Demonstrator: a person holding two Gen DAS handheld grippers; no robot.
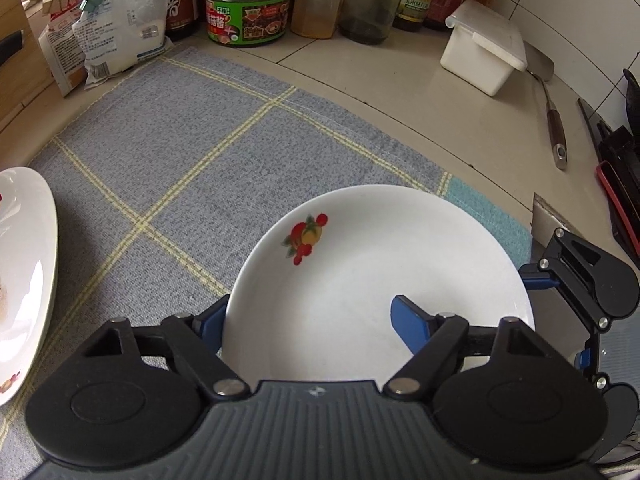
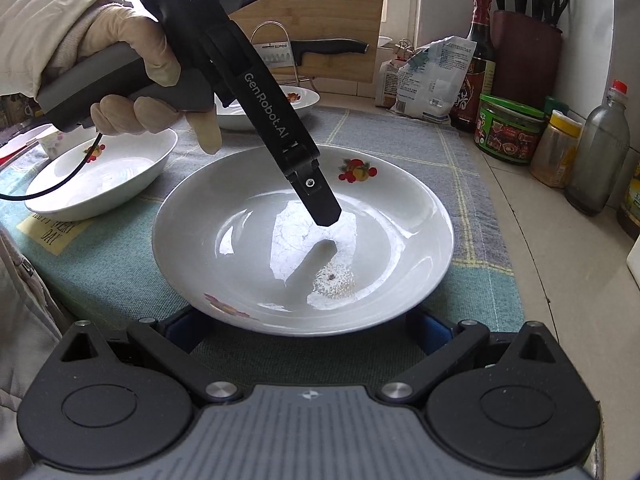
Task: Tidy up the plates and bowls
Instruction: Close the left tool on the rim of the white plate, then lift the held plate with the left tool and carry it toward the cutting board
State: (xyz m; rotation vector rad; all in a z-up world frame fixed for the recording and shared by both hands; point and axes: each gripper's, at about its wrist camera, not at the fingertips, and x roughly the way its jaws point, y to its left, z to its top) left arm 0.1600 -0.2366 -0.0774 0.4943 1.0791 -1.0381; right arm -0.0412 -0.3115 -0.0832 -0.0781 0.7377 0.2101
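Note:
A white deep plate with a fruit print [image 1: 372, 264] [image 2: 304, 240] lies on the grey checked cloth [image 1: 180, 152]. My left gripper [image 1: 308, 324] is open and straddles its near rim: the left finger [image 1: 210, 322] is outside the rim, the right finger [image 1: 412, 322] is over the plate's inside. In the right wrist view the left gripper [image 2: 320, 204] reaches down into the plate from the upper left. My right gripper [image 2: 304, 332] is open, its blue pads low at the plate's near rim, partly hidden beneath it. It also shows at the plate's right edge in the left wrist view [image 1: 576, 280].
Two more white fruit-print plates [image 2: 104, 176] [image 2: 280, 104] lie on the cloth further left; one edge shows in the left wrist view [image 1: 24, 280]. Jars and bottles [image 1: 248, 4], bags [image 1: 116, 20], a white box [image 1: 484, 46] and a spatula [image 1: 554, 116] line the counter's back. A knife block [image 2: 524, 52] stands behind.

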